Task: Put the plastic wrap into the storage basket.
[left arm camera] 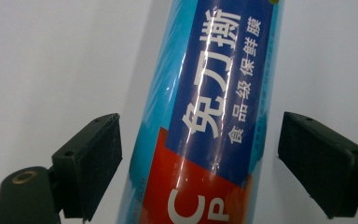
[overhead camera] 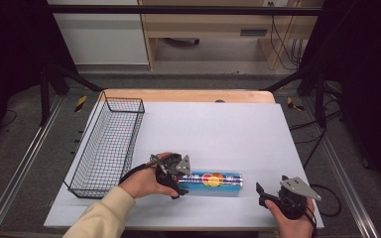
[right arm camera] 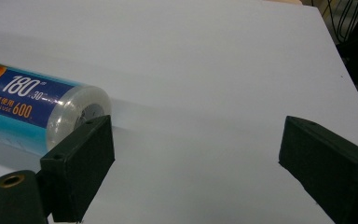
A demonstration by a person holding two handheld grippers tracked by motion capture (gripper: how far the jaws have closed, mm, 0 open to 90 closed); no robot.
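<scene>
Left gripper view shows the left gripper (left arm camera: 200,163) wide open, its jaws straddling the cling film roll (left arm camera: 209,121) without touching it. Right gripper (right arm camera: 196,163) also gapes empty over the desk (right arm camera: 214,70), the roll's clear end just beyond its left jaw.

A roll of cling film (overhead camera: 211,180) in a blue, red and orange printed wrapper lies flat on its side, lengthwise left to right, near the table's near edge, right of centre-left.
</scene>
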